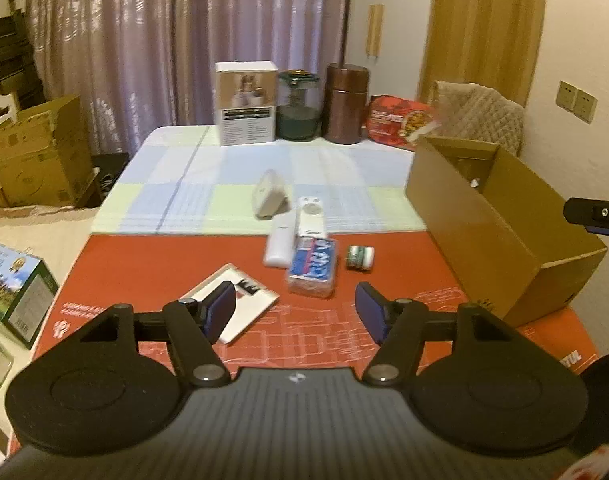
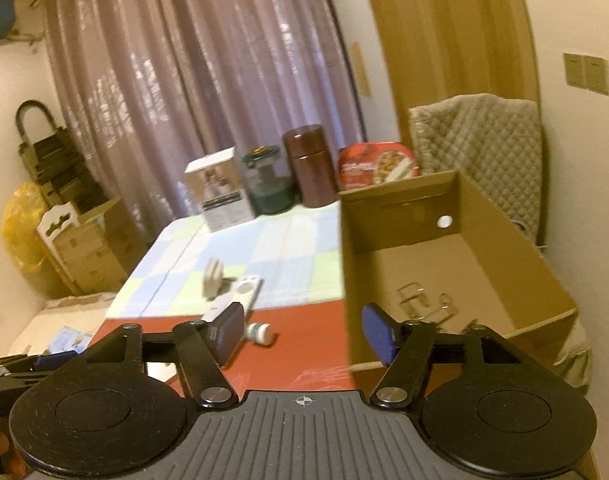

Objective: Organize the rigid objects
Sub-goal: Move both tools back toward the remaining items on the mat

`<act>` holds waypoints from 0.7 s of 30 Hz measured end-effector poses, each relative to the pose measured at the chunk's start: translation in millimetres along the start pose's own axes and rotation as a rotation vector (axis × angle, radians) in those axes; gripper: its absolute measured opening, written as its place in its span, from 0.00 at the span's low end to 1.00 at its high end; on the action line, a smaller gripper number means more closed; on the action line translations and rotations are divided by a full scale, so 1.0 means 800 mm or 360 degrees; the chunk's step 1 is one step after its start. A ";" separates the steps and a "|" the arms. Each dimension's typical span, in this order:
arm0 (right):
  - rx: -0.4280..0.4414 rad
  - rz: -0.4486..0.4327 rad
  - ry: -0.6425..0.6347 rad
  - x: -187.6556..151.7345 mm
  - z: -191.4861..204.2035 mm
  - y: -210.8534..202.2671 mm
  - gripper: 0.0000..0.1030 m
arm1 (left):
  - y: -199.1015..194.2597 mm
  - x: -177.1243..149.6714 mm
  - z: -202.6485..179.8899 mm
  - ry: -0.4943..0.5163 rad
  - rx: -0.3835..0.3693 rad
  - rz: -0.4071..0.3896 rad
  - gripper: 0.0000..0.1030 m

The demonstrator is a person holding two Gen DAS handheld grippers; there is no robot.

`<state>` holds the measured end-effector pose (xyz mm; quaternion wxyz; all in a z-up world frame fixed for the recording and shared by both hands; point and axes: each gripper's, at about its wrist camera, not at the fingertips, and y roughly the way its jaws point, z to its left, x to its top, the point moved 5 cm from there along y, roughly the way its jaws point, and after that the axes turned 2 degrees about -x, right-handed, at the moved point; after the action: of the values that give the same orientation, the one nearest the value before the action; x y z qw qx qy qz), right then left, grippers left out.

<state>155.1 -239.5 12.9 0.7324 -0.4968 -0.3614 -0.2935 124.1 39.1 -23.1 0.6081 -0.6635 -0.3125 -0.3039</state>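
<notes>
Both our grippers, left and right, gape empty; only the right view shows wire clips inside the cardboard box.

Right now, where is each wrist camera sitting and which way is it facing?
Left wrist: behind the open left gripper, above the red mat, facing the blue packet, small bottle and far curtain; the right gripper's tip shows at the right edge.
Right wrist: behind the open right gripper, at the cardboard box's near left corner, looking into it; the left gripper shows at lower left.
Shared: box, bottle, brown canister, curtain.
</notes>
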 end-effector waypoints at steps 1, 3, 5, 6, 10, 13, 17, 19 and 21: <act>0.0011 0.0007 -0.0013 -0.002 0.007 0.003 0.67 | -0.001 -0.002 0.006 -0.0005 0.0001 0.0008 0.62; 0.0029 0.0019 -0.0035 -0.005 0.018 0.009 0.69 | -0.002 -0.004 0.018 -0.0005 0.0008 0.0023 0.64; 0.0046 0.0031 -0.0058 -0.009 0.030 0.013 0.72 | -0.003 -0.006 0.027 -0.0002 0.0019 0.0028 0.68; 0.0052 0.0035 -0.0066 -0.011 0.034 0.015 0.72 | -0.004 -0.006 0.031 0.0001 0.0021 0.0029 0.69; 0.0088 0.0058 -0.0105 -0.015 0.053 0.024 0.74 | -0.001 -0.006 0.040 0.0054 0.0010 0.0046 0.77; 0.0105 0.0080 -0.0134 -0.019 0.064 0.032 0.74 | 0.005 -0.005 0.043 0.0108 -0.0021 0.0055 0.79; 0.0116 0.0106 -0.0175 -0.024 0.073 0.041 0.75 | 0.020 -0.006 0.045 0.0228 -0.0081 0.0101 0.81; 0.0116 0.0114 -0.0188 -0.026 0.077 0.045 0.75 | 0.029 -0.008 0.050 0.0287 -0.0089 0.0128 0.81; 0.0112 0.0124 -0.0194 -0.029 0.079 0.052 0.75 | 0.037 -0.012 0.054 0.0340 -0.0107 0.0153 0.82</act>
<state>160.0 -164.7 -11.8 0.7369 -0.5013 -0.3960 -0.2211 142.3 79.8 -52.3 0.6293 -0.6614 -0.2033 -0.3537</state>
